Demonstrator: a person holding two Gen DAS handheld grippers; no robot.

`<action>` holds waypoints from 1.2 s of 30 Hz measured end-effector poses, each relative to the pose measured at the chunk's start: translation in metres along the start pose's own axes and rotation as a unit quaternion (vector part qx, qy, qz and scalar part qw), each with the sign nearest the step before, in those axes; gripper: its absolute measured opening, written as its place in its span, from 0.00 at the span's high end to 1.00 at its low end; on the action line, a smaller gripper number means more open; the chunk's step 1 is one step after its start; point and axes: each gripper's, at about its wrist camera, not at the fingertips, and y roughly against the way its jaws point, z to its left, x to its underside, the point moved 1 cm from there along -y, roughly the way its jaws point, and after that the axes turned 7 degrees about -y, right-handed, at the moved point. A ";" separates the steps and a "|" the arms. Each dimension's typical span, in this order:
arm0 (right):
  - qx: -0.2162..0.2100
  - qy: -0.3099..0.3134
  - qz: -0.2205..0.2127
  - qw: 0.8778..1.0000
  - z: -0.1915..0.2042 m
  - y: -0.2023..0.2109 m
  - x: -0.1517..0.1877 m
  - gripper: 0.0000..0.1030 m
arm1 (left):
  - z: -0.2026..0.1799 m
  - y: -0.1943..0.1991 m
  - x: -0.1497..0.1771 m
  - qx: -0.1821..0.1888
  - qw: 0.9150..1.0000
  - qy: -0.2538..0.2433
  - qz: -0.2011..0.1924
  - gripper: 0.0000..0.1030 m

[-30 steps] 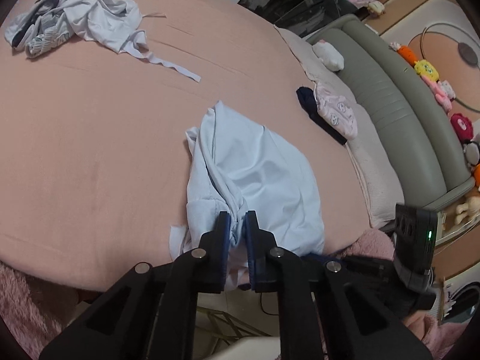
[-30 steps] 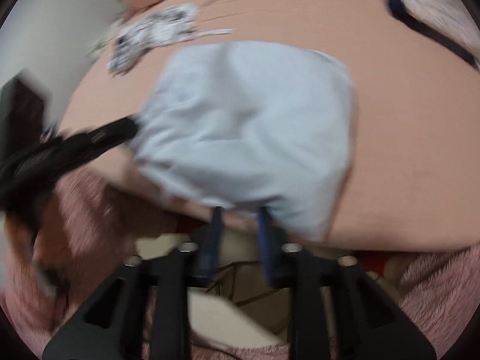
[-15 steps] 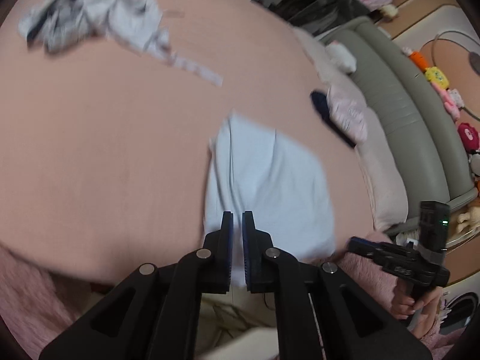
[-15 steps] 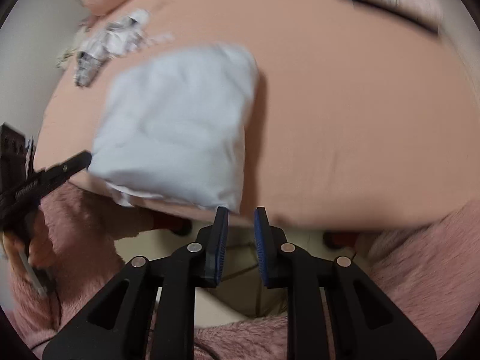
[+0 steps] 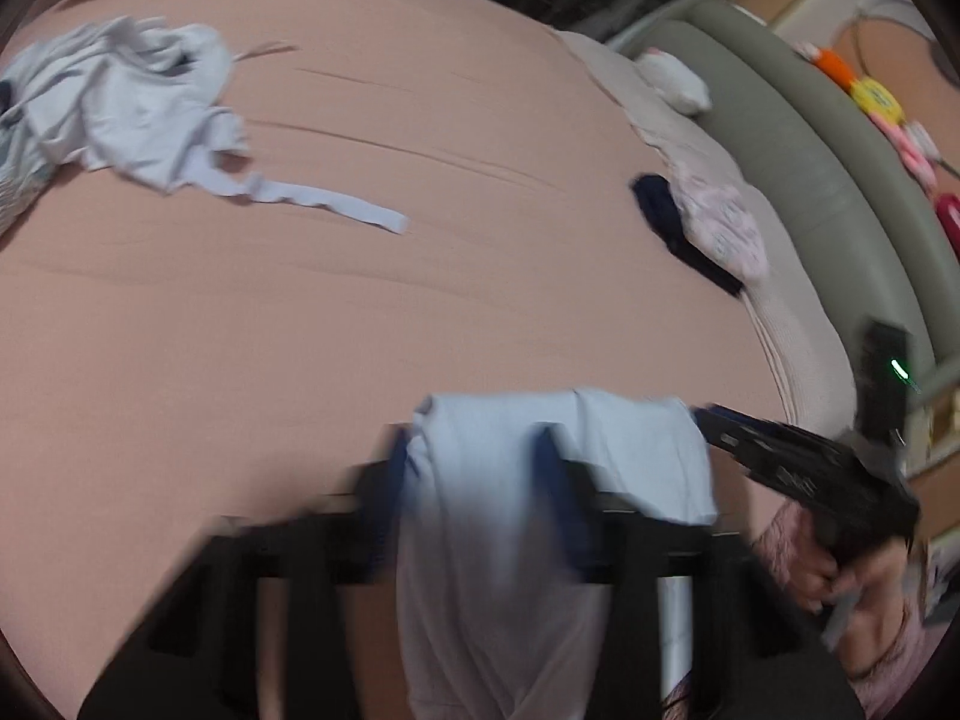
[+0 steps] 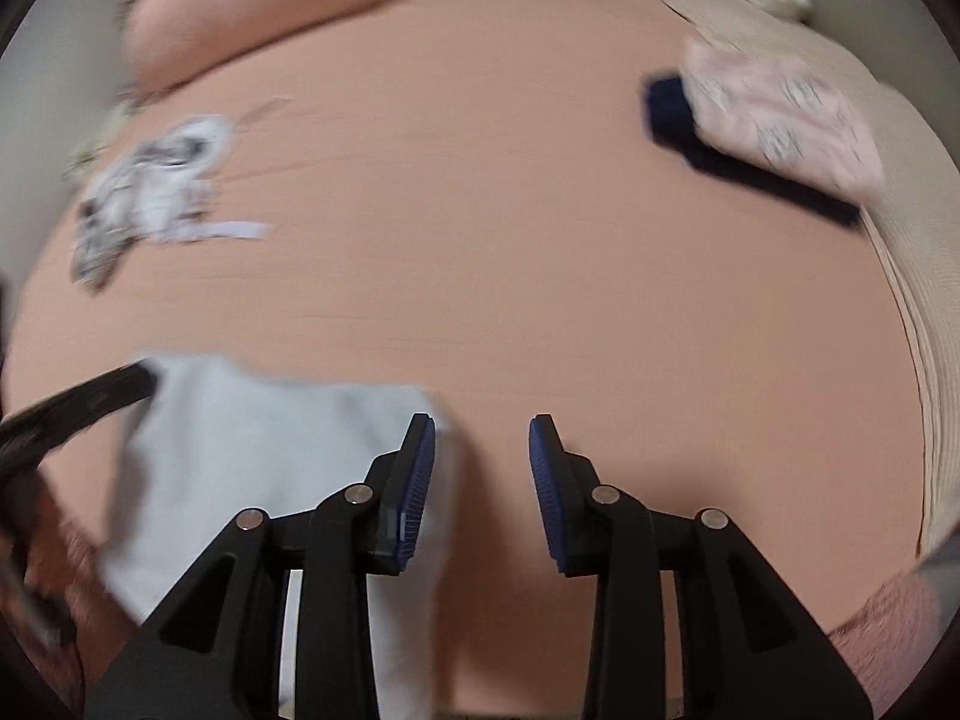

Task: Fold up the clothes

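A pale blue garment (image 5: pixel 636 450) lies at the near edge of the peach bed (image 5: pixel 300 330). My left gripper (image 5: pixel 474 480) is blurred by motion; its fingers stand wide apart, with the garment's cloth running between and beneath them. My right gripper (image 6: pixel 480 468) is open over bare sheet with nothing between its fingers, and its left finger sits at the right edge of the garment (image 6: pixel 252 456). From the left wrist camera, the right gripper (image 5: pixel 780 468) shows at the garment's right side, held by a hand (image 5: pixel 840 576). The left gripper (image 6: pixel 78 408) touches the garment's far left corner.
A crumpled heap of pale clothes (image 5: pixel 120 102) with a loose strap (image 5: pixel 336 204) lies at the back left. Folded pink (image 5: pixel 720 228) and navy (image 5: pixel 666 222) clothes rest on a beige blanket (image 6: pixel 900 240) at the right. A grey-green padded rail (image 5: pixel 810 138) runs beyond it.
Both grippers went from shut or nearly shut to open. Both cameras dropped lower toward the bed, and the garment now sits close under them at the near edge.
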 end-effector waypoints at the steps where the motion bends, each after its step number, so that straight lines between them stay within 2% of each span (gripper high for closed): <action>1: -0.001 -0.012 0.011 1.000 -0.003 -0.009 -0.001 0.68 | 0.000 0.001 0.003 -0.006 1.000 -0.002 -0.002 0.83; 4: -0.019 -0.004 0.013 1.000 -0.004 -0.016 0.006 0.68 | 0.004 0.003 0.009 -0.020 1.000 0.010 0.002 0.87; 6: -0.014 0.011 0.005 1.000 -0.003 -0.016 0.010 0.67 | 0.007 0.000 0.011 -0.043 0.999 0.010 0.005 0.88; 8: 0.007 0.023 -0.011 1.000 -0.002 -0.017 0.013 0.59 | 0.007 -0.007 0.015 -0.065 0.998 0.005 0.013 0.88; 10: 0.037 0.028 -0.023 0.999 -0.003 -0.018 0.013 0.56 | 0.008 -0.006 0.019 -0.088 0.996 -0.001 0.013 0.84; 12: 0.077 0.023 -0.035 0.996 -0.007 -0.015 0.012 0.62 | 0.012 0.004 0.022 -0.124 0.992 -0.001 0.006 0.84; 13: 0.102 0.017 -0.038 0.994 -0.014 -0.014 0.013 0.68 | 0.018 0.011 0.024 -0.116 0.993 0.017 -0.005 0.84; 14: 0.097 0.000 -0.039 0.994 -0.021 -0.012 0.013 0.68 | 0.023 0.019 0.024 -0.095 0.995 0.034 -0.018 0.84; 16: 0.030 -0.058 -0.034 0.997 -0.034 -0.001 0.012 0.68 | 0.027 0.035 0.024 -0.060 0.996 0.053 -0.049 0.84; 17: -0.003 -0.070 -0.037 0.997 -0.035 0.007 0.011 0.68 | 0.024 0.042 0.022 -0.058 0.995 0.047 -0.066 0.82; 20: -0.044 -0.018 -0.071 0.996 -0.009 0.030 0.013 0.68 | 0.001 0.052 0.015 -0.064 0.993 -0.001 -0.102 0.81; 22: -0.063 0.020 -0.072 0.995 0.012 0.033 0.017 0.68 | -0.010 0.043 0.015 -0.046 0.995 -0.031 -0.087 0.80; 23: -0.068 0.031 -0.064 0.995 0.021 0.029 0.020 0.68 | -0.013 0.037 0.016 -0.050 0.995 -0.045 -0.075 0.80; 26: -0.031 0.063 -0.039 0.997 0.038 0.000 0.025 0.69 | -0.001 0.009 0.024 -0.118 0.992 -0.048 -0.002 0.78; 28: -0.004 0.085 -0.050 0.995 0.044 -0.008 0.028 0.69 | 0.017 0.009 0.026 -0.138 0.990 -0.014 0.016 0.72; 30: 0.000 0.077 -0.051 0.996 0.042 0.000 0.025 0.69 | 0.031 0.028 0.026 -0.103 0.994 0.030 -0.003 0.68; 32: -0.001 0.074 -0.048 0.996 0.043 0.006 0.026 0.69 | 0.028 0.043 0.030 -0.067 0.996 0.047 -0.017 0.67; 34: -0.013 0.084 -0.046 0.995 0.050 0.009 0.033 0.69 | 0.018 0.050 0.039 -0.038 0.998 0.045 -0.019 0.62; 36: -0.025 0.095 -0.043 0.994 0.056 0.012 0.041 0.69 | 0.009 0.045 0.048 -0.022 0.999 0.035 -0.003 0.61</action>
